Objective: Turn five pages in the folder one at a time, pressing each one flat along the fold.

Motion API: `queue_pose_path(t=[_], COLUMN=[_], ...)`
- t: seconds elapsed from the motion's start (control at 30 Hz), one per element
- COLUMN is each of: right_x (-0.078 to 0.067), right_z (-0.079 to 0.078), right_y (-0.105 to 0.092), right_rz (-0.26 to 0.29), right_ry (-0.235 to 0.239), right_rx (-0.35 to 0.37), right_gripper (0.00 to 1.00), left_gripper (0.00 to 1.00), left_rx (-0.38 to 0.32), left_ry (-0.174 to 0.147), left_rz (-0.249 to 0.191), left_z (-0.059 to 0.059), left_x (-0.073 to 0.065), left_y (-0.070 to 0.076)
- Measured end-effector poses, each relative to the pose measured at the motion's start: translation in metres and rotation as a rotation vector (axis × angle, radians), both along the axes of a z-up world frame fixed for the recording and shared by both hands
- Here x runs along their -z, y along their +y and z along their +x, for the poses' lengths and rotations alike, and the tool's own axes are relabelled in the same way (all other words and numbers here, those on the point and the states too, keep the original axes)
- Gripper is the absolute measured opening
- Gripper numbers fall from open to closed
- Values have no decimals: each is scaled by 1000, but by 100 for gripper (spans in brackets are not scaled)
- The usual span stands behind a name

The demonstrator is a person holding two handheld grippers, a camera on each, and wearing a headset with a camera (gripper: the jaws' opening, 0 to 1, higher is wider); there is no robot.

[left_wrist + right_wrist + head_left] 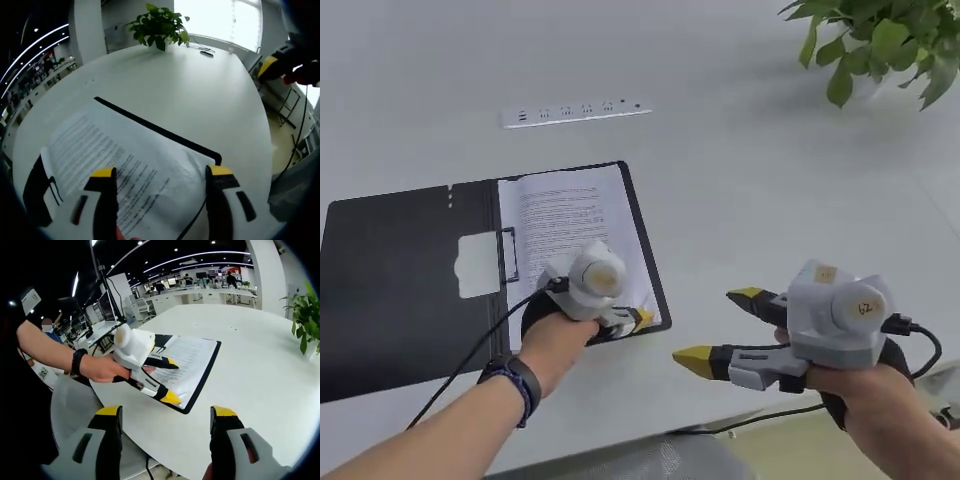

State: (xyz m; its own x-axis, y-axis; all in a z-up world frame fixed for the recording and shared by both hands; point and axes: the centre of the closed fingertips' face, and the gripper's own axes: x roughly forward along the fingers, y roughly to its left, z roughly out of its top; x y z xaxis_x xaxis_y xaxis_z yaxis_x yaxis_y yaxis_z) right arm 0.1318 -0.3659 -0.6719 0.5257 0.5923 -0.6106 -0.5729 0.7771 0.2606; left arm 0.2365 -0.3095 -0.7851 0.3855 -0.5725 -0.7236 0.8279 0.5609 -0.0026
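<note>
Folder page is straddled by the spread left gripper, so several sheets may be pinched together; right gripper is held released.

This is an open-plan office. A broad white meeting table has a built-in socket strip at eleven o'clock in the head view and a potted plant at two o'clock. A black folder of printed pages lies at nine o'clock. In the right gripper view, rows of desks run across one o'clock under long ceiling light strips at twelve, with screens on a stand at ten o'clock and a white column at two. Bright windows stand at one o'clock in the left gripper view.
</note>
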Motion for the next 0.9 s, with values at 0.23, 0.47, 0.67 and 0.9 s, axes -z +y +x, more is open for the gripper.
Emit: queue_pose_path(t=[0.23, 0.47, 0.67, 0.9], right_x=[1, 5, 8, 13], right_z=[4, 11, 22, 41], right_y=[1, 4, 7, 12], right_rz=[-2, 1, 25, 59], right_ry=[4, 6, 8, 10], right_rx=[-13, -23, -20, -14], right_gripper=[70, 69, 67, 62], left_gripper=[70, 66, 61, 59], left_rx=[2, 1, -1, -10], left_ry=[7, 18, 26, 32], left_rz=[-12, -37, -50, -65], left_z=[0, 3, 5, 6], left_x=[-2, -3, -3, -4], left_y=[2, 6, 10, 10])
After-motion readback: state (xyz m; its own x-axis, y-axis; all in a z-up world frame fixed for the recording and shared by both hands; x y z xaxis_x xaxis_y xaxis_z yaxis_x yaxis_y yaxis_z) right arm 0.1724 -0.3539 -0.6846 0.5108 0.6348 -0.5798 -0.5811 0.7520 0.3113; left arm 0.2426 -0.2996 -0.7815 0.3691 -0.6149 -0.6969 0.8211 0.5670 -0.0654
